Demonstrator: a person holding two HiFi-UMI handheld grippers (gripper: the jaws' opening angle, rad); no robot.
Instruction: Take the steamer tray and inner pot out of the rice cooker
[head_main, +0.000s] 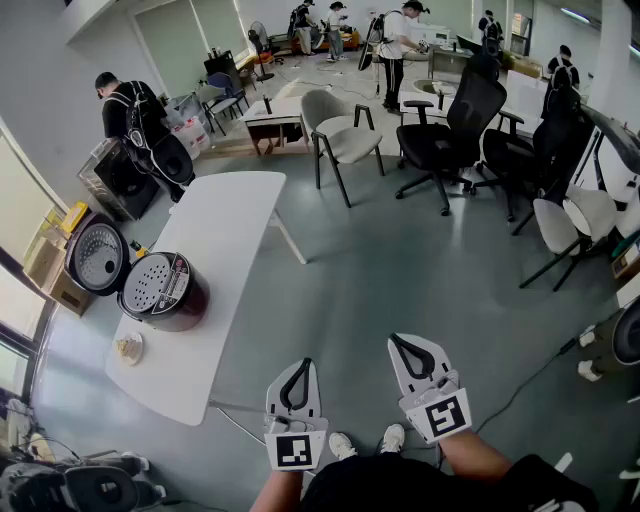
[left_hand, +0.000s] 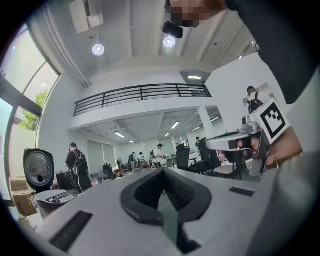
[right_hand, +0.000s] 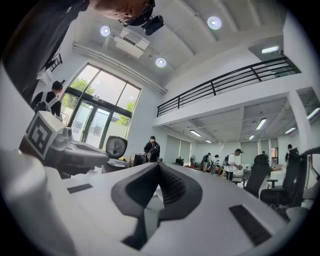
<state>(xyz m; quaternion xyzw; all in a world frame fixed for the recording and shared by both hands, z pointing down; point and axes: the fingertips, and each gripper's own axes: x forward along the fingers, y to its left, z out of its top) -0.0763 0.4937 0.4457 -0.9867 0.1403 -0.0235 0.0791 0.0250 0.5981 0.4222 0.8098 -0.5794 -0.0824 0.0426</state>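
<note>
We see the rice cooker (head_main: 170, 300) standing near the end of the long white counter (head_main: 230, 220), off to the left and well apart from both grippers. The cooker is round, and its body is dark red and shiny. Its lid (head_main: 97, 258) is flipped up and back, so we look at the silver inside of the lid, which is full of little dots. In the open mouth of the cooker sits the steamer tray (head_main: 153, 280). It is a round silver tray with many small holes, and it lies flat in the top of the cooker. The tray hides what is under it, so we cannot see the inner pot. Just beside the cooker, closer to us on the counter, is a small pale dish (head_main: 129, 348) with something light in it, but it is too small for us to tell what it is. The left gripper (head_main: 303, 366) and the right gripper (head_main: 396, 343) are held low and close to our body, over the grey floor (head_main: 400, 270). The left fingers (left_hand: 127, 202) are pressed together with nothing between them. The right fingers (right_hand: 122, 199) are pressed together too, and they hold nothing.
</note>
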